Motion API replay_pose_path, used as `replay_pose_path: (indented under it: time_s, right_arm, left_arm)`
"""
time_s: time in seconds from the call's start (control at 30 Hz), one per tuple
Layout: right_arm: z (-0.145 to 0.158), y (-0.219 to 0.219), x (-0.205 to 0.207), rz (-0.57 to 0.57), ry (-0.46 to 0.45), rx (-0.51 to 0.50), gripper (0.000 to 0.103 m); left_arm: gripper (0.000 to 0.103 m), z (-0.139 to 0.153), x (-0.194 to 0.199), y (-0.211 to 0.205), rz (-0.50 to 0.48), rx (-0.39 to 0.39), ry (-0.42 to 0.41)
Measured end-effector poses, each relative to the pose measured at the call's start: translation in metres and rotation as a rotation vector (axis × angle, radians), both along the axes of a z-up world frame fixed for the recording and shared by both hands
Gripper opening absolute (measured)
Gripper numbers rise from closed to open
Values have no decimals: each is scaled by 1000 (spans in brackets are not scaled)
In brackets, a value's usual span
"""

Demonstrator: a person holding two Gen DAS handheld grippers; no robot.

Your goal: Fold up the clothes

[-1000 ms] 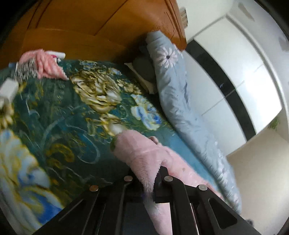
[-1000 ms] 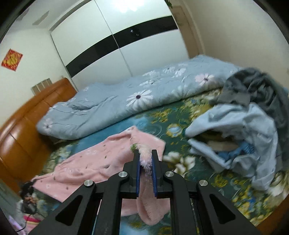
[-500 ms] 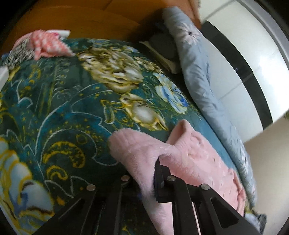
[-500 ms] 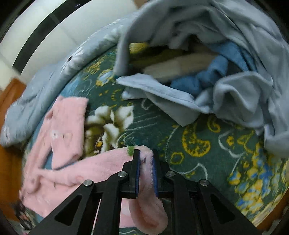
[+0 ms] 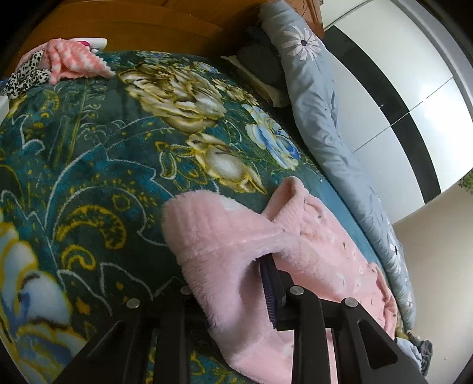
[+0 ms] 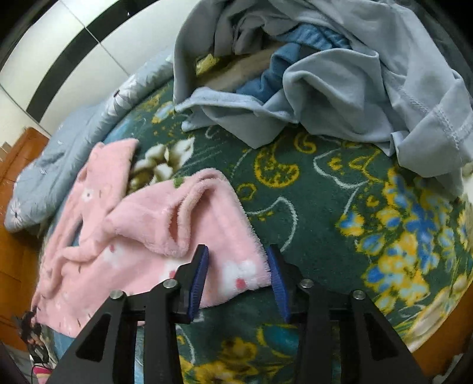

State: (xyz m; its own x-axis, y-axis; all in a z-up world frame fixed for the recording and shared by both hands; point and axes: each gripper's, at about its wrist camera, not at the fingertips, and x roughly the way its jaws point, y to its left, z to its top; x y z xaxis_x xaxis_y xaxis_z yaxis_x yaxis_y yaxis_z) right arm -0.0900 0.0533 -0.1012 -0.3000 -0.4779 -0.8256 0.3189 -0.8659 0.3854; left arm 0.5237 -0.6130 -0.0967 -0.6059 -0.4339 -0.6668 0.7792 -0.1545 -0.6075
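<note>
A pink fleece garment (image 5: 310, 245) lies spread on the dark green floral blanket (image 5: 103, 162). One folded end drapes over my left gripper (image 5: 241, 271). Its jaws are opening; the fleece hides the left finger and hangs loose beside the blue right pad (image 5: 269, 289). In the right wrist view the same pink garment (image 6: 142, 224) rests on the blanket (image 6: 325, 206). A flower-printed corner of it sits between the two blue pads (image 6: 201, 277) of my right gripper (image 6: 238, 263). These jaws are opening too, and the pads stand clear of the cloth.
A heap of grey-blue and blue clothes (image 6: 340, 88) lies just beyond the pink garment. A light blue floral duvet (image 5: 319, 118) runs along the far side of the bed. A pink knit and a leopard-print cloth (image 5: 71, 59) lie by the wooden headboard (image 5: 133, 26).
Both grippers came down to the bed with the pink garment. Their jaws, shut on the fleece before, have parted, and the cloth now lies on the blanket.
</note>
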Motion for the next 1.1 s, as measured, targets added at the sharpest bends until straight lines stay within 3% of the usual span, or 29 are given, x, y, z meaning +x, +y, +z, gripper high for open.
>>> replay_pose_path:
  time_s: [0.07,0.23,0.33,0.43,0.53,0.57,0.63,0.67,0.77,0.83,0.93,1.1]
  right_arm:
    - [6,-2,4,-9,6,0,10]
    - [44,40,11,-148,74,-51,9]
    - [29,49,6,-160,33,41,9]
    - [6,48,4,-156,-15,68,10]
    - [11,47,6,-147,26,89,18]
    - [17,46,7,-139,44,103,28]
    - [36,47,13,-137,108,186,42]
    - [44,49,15,-136,134,214,43]
    - [57,38,25,-25,141,139,43]
    - [46,18,25,54,96,91,43]
    - [23,0,17,60,68,121,43]
    - [0,13,-4,-20,-29,22,43]
  left_arm:
    - [29,4,2,2,5,-6,5]
    - [29,15,6,7,9,-38,0]
    - [29,12,1,7,-11,-34,-4]
    - [29,4,-3,8,-2,-10,-8]
    - [29,3,-3,9,-8,-5,-28]
    - [30,3,-2,10,-11,-2,-36]
    - [41,3,2,10,-19,26,-61]
    - [54,2,4,11,-24,45,-76]
    - [57,3,14,16,-34,71,-124]
    - [58,8,23,22,-1,39,-154]
    - [59,20,34,32,51,-22,-217]
    - [63,57,45,46,187,-206,-448]
